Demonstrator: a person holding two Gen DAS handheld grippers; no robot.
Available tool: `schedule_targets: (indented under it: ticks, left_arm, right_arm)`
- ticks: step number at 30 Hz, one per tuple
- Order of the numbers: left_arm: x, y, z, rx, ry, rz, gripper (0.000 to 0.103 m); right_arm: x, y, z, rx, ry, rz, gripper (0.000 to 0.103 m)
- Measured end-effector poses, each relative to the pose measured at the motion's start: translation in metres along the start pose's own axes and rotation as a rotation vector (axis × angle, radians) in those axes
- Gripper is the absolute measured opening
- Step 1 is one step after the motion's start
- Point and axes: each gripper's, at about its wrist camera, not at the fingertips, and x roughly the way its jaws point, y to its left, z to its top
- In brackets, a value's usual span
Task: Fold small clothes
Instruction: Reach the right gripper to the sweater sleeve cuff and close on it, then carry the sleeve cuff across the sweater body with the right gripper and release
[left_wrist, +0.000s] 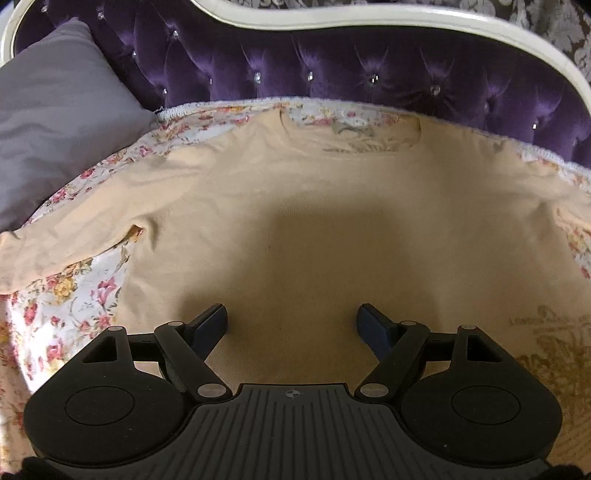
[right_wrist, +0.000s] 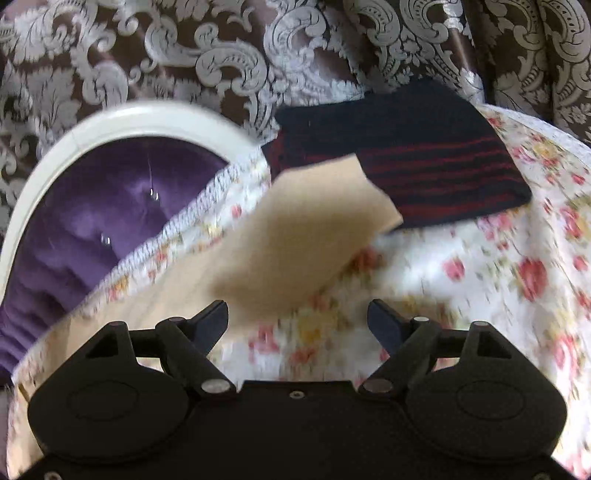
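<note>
A beige long-sleeved shirt (left_wrist: 295, 206) lies spread flat on the floral bedsheet (left_wrist: 74, 295), collar toward the headboard, sleeves out to both sides. My left gripper (left_wrist: 292, 325) is open and empty, hovering over the shirt's lower middle. In the right wrist view, which is blurred, the shirt's right sleeve (right_wrist: 306, 229) lies on the sheet with its cuff end touching a folded dark garment with red stripes (right_wrist: 424, 158). My right gripper (right_wrist: 297, 323) is open and empty, just short of the sleeve.
A grey pillow (left_wrist: 55, 129) lies at the left by the purple tufted headboard (left_wrist: 332, 70) with a white frame (right_wrist: 122, 118). A brown patterned curtain (right_wrist: 221, 55) hangs behind the bed. The floral sheet (right_wrist: 498, 277) extends to the right.
</note>
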Motion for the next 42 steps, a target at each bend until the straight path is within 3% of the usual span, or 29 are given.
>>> schedule_targets:
  ticks: [2,4,5,6,7,9,12,16,19,22,26,30,35,42]
  left_arm:
    - [0.0,0.001,0.0,-0.001,-0.001,-0.005,0.078]
    - [0.0,0.002,0.001,0.0,0.0,-0.014,0.078]
    - [0.001,0.002,0.001,0.004,-0.001,-0.019,0.078]
    - [0.002,0.001,0.003,0.01,-0.003,-0.022,0.078]
    - [0.002,0.001,0.003,0.016,-0.004,-0.026,0.078]
    - [0.001,0.002,0.004,0.024,-0.005,-0.035,0.076]
    - [-0.004,0.006,0.006,0.021,-0.01,-0.044,0.067]
    - [-0.012,0.015,0.006,0.029,-0.048,-0.02,0.066]
    - [-0.01,0.026,0.006,0.007,-0.042,-0.012,0.066]
    - [0.002,0.038,0.003,-0.031,0.013,-0.015,0.068]
    - [0.002,0.04,-0.004,-0.033,-0.021,-0.028,0.069]
    - [0.003,0.04,-0.006,-0.035,-0.031,-0.03,0.069]
    - [0.002,0.042,-0.01,-0.033,-0.048,-0.047,0.069]
    - [0.002,0.043,-0.015,-0.023,-0.068,-0.062,0.069]
  right_arm:
    - [0.005,-0.003,0.006,0.025,-0.016,0.013,0.081]
    - [0.008,-0.004,0.01,0.034,-0.023,0.013,0.067]
    - [0.01,-0.005,0.012,0.033,-0.022,0.016,0.053]
    - [0.013,-0.006,0.014,0.039,-0.007,0.029,0.026]
    - [0.016,-0.008,0.015,0.057,0.014,0.048,0.012]
    - [0.013,-0.006,0.015,0.056,0.017,0.03,0.012]
    - [0.001,0.018,0.016,-0.059,-0.012,-0.019,0.011]
    - [-0.019,0.07,0.026,-0.191,-0.047,0.01,0.011]
    - [-0.034,0.126,0.032,-0.301,-0.072,0.07,0.011]
    - [-0.045,0.19,0.028,-0.408,-0.082,0.159,0.011]
    - [-0.054,0.279,0.008,-0.508,-0.071,0.32,0.011]
    - [-0.05,0.363,-0.033,-0.601,-0.022,0.483,0.011]
    - [-0.02,0.447,-0.109,-0.717,0.117,0.61,0.011]
    - [0.042,0.482,-0.213,-0.822,0.345,0.631,0.013]
